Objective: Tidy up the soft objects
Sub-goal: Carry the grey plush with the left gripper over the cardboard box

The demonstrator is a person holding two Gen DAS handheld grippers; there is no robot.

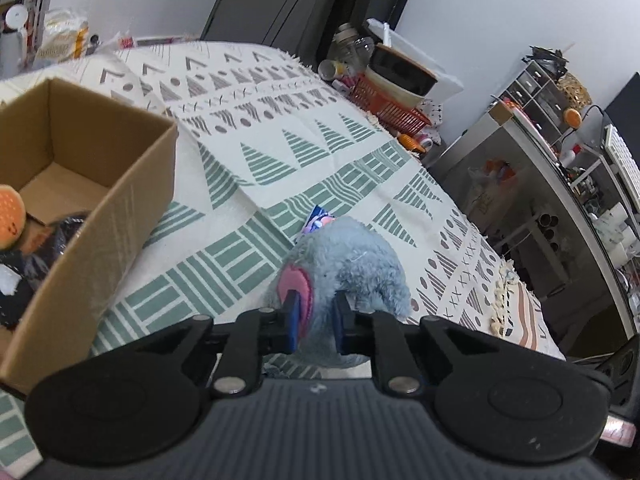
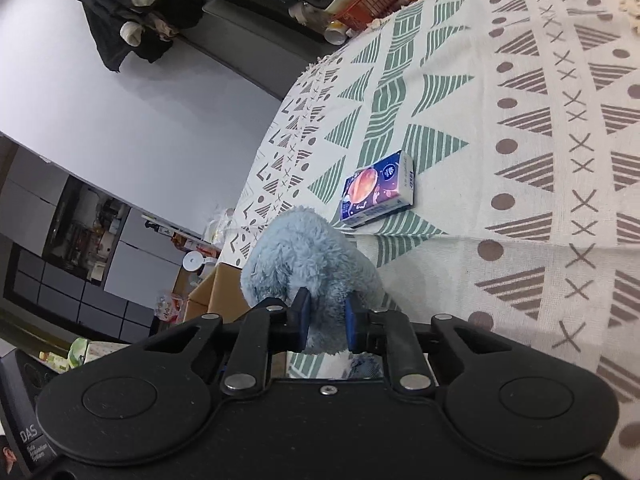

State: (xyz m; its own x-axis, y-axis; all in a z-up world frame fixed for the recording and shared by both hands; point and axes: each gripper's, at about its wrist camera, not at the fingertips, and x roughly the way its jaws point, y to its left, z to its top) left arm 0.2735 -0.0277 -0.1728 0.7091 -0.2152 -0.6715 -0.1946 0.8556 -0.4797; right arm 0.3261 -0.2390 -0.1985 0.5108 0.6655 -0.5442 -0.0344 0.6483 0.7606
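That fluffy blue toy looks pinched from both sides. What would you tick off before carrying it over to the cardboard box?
1. Left gripper shut on the blue plush toy: ok, its jaws press into the fur beside a pink patch.
2. Right gripper shut on the same toy: ok.
3. Toy lifted off the patterned cloth: cannot tell; its underside is hidden.
4. Room in the cardboard box: ok, bare floor shows beyond the orange plush and the dark item inside.
5. Tissue pack apart from the toy: ok in the right wrist view, lying just past it on the cloth.
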